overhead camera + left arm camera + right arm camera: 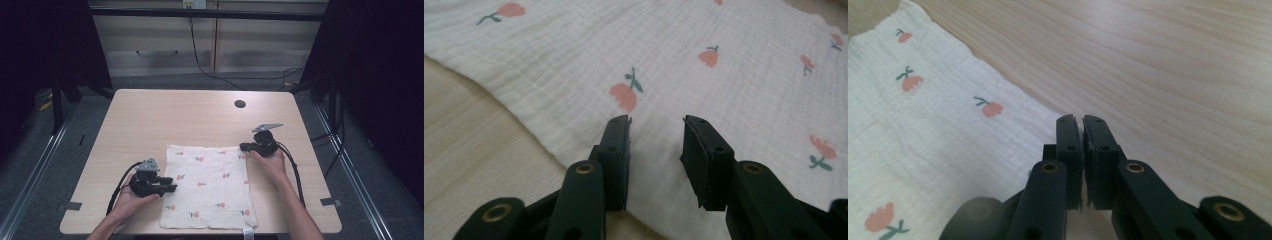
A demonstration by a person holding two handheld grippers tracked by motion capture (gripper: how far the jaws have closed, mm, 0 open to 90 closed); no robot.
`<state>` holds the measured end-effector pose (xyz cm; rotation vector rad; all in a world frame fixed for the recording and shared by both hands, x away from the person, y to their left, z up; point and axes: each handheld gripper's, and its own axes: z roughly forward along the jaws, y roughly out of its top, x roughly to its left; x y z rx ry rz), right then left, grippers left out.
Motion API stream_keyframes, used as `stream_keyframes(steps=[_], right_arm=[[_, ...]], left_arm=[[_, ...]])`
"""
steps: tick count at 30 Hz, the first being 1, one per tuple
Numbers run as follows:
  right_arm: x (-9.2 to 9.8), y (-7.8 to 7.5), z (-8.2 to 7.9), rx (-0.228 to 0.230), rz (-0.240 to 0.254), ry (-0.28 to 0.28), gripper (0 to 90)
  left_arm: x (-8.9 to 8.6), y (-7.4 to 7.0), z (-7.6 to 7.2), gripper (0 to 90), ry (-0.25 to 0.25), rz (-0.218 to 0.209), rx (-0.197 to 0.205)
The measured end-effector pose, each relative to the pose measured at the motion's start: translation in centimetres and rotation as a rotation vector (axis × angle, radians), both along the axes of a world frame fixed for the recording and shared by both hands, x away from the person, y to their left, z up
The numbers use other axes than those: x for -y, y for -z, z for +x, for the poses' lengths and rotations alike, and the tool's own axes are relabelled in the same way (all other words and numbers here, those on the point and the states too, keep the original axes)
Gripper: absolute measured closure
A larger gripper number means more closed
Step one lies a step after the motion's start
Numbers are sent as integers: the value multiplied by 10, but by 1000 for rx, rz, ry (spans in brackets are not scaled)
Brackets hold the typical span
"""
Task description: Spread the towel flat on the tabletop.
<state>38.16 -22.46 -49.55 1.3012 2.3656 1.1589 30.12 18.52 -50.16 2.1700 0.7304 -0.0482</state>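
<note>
A white cloth [210, 187] printed with small pink flowers lies flat on the near half of the wooden table [190, 115]. My left gripper [172, 188] is at the cloth's left edge, pointing right. In the left gripper view it [656, 122] stands open just above the cloth [674, 50], with a flower ahead of the tips. My right gripper [243, 147] is at the cloth's far right corner, pointing left. In the right gripper view it [1082, 119] has its jaws pressed together where the cloth [923, 125] edge runs under them, apparently pinching that corner.
A round cable hole [240, 104] sits in the table's far right part. Bare wood lies beyond and on both sides of the cloth. The cloth's near edge reaches the table's front edge. Cabinets and cables stand behind the table.
</note>
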Motion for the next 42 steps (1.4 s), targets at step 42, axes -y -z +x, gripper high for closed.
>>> stream_keyframes(steps=[42], right_arm=[[-3, 2, -9, 24, 45, -21, 851]], left_arm=[[-3, 3, 121, 645, -245, 59, 52]])
